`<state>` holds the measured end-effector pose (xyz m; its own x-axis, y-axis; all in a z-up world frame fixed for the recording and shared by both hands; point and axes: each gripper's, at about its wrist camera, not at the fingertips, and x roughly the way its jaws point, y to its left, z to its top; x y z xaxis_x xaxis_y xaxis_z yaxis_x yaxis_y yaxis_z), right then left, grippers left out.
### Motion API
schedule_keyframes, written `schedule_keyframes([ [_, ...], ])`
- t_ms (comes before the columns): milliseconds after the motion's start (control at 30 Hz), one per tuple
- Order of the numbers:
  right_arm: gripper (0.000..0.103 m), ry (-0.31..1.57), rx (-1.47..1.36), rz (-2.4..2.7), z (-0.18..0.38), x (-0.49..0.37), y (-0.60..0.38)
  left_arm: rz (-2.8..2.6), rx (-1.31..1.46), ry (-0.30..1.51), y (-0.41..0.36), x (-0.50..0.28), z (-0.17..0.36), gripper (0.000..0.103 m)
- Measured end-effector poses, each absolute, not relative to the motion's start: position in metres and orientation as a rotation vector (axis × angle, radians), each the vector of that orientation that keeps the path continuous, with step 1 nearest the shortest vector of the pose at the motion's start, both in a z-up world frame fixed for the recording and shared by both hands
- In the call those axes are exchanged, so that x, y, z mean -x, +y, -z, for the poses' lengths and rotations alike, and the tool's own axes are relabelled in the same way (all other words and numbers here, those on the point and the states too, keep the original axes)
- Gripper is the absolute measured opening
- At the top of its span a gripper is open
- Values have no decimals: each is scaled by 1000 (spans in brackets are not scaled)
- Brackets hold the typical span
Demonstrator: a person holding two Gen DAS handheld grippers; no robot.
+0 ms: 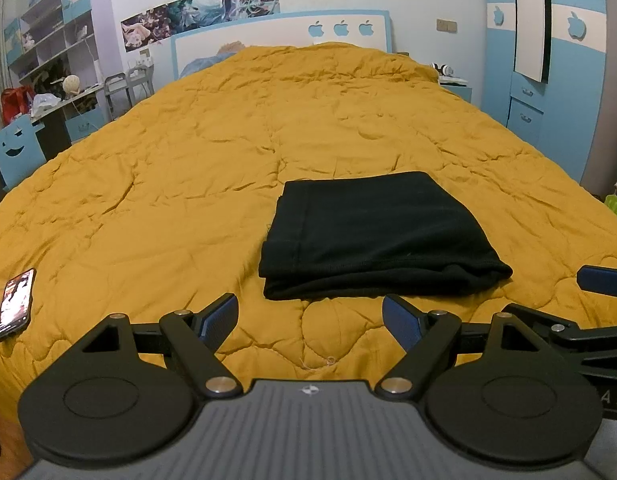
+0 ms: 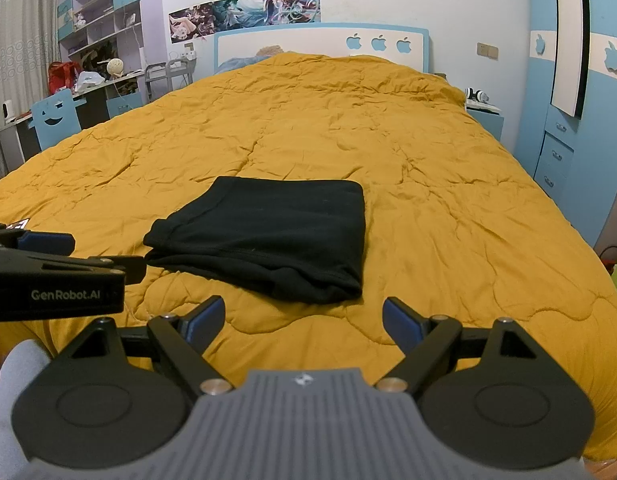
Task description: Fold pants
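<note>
Black pants (image 1: 376, 236) lie folded into a flat rectangular stack on the mustard quilt (image 1: 188, 168), near the bed's foot. My left gripper (image 1: 310, 318) hovers just short of the stack's near edge, open, nothing between its blue pads. In the right wrist view the same pants (image 2: 268, 236) sit ahead and slightly left of my right gripper (image 2: 304, 318), which is also open and holds nothing. The left gripper's body (image 2: 48, 276) shows at the left edge of that view, and a blue pad of the right gripper (image 1: 604, 278) shows at the right edge of the left view.
A phone (image 1: 15, 304) lies on the quilt at the near left. A desk, blue chair (image 1: 16, 150) and shelves stand left of the bed. A blue wardrobe (image 1: 564, 80) and nightstand stand on the right. The headboard (image 1: 284, 36) is at the far end.
</note>
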<state>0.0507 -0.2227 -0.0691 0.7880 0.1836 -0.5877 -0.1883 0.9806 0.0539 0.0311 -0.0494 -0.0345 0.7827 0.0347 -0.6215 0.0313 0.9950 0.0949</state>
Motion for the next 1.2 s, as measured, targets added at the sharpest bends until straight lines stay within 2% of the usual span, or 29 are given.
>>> schedule_keyframes([
  [1200, 82, 656, -2, -205, 68, -51, -222, -1, -82, 675, -51, -33, 34, 96],
])
